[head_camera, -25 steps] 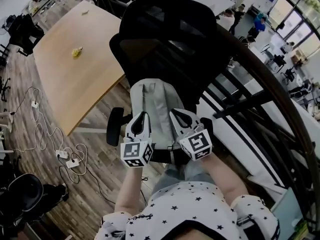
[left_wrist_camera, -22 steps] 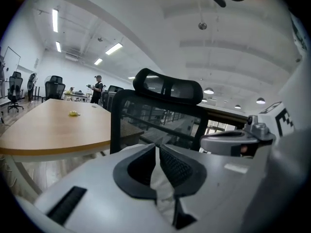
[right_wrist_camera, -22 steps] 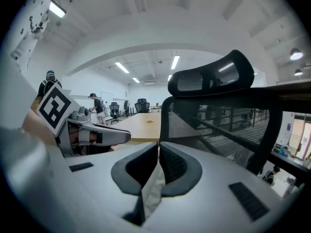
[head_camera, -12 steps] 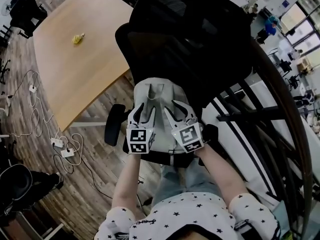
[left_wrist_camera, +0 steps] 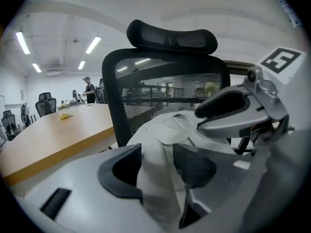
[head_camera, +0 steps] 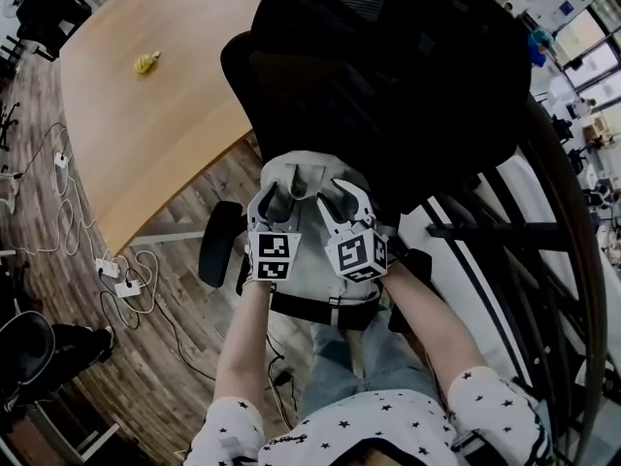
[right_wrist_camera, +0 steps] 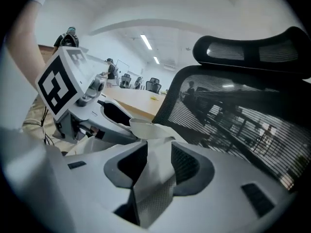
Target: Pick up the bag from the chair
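A light grey bag (head_camera: pixel 306 260) hangs in front of the black mesh office chair (head_camera: pixel 388 76), held up by its top. My left gripper (head_camera: pixel 273 199) is shut on a grey strap of the bag (left_wrist_camera: pixel 155 178), which runs between its jaws. My right gripper (head_camera: pixel 333 194) is shut on another fold of the bag's top (right_wrist_camera: pixel 151 174). The two grippers sit side by side, almost touching. A black band (head_camera: pixel 320 311) crosses the bag's lower part. The chair seat is hidden under the bag.
A wooden table (head_camera: pixel 146 115) with a small yellow object (head_camera: pixel 147 62) stands to the left of the chair. Cables and power strips (head_camera: pixel 116 284) lie on the wood floor. A dark railing (head_camera: pixel 543 260) runs along the right. People stand far off (left_wrist_camera: pixel 89 89).
Both grippers have closed in on the bag's top and drawn together. The bag's top is now bunched and lifted toward the person, and its black band has come into view.
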`<state>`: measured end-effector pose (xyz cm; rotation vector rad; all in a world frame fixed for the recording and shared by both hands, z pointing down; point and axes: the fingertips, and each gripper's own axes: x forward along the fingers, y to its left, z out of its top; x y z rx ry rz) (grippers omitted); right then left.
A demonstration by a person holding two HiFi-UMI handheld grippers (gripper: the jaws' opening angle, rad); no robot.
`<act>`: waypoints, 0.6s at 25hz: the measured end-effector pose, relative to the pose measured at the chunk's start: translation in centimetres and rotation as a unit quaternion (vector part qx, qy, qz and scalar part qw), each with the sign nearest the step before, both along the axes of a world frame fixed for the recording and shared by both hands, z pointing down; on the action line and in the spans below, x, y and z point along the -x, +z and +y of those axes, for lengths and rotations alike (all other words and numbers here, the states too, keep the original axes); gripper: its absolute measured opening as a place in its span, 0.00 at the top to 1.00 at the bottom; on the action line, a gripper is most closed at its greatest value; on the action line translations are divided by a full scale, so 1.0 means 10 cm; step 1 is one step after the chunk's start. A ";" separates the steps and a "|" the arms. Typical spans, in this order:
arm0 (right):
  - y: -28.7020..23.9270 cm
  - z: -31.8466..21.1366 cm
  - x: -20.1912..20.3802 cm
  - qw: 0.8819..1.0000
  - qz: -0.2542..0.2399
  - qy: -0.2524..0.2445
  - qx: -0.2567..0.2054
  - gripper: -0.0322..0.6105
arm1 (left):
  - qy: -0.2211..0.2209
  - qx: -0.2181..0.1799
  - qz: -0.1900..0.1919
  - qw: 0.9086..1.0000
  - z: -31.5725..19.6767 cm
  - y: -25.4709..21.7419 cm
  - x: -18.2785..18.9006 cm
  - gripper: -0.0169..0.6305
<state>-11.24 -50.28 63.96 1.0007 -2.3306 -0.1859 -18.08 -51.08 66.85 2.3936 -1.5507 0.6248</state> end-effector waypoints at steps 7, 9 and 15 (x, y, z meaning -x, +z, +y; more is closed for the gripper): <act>-0.03 -0.17 0.14 0.999 0.022 -0.028 -0.033 0.75 | -0.015 -0.040 0.018 0.999 -0.23 -0.13 -0.02 0.67; -0.08 -0.24 0.18 0.999 0.021 -0.029 -0.039 0.75 | -0.021 -0.050 0.027 0.998 -0.29 -0.20 -0.02 0.67; -0.19 -0.41 0.30 0.999 0.010 -0.027 -0.040 0.76 | -0.029 -0.073 0.041 0.996 -0.39 -0.39 -0.03 0.74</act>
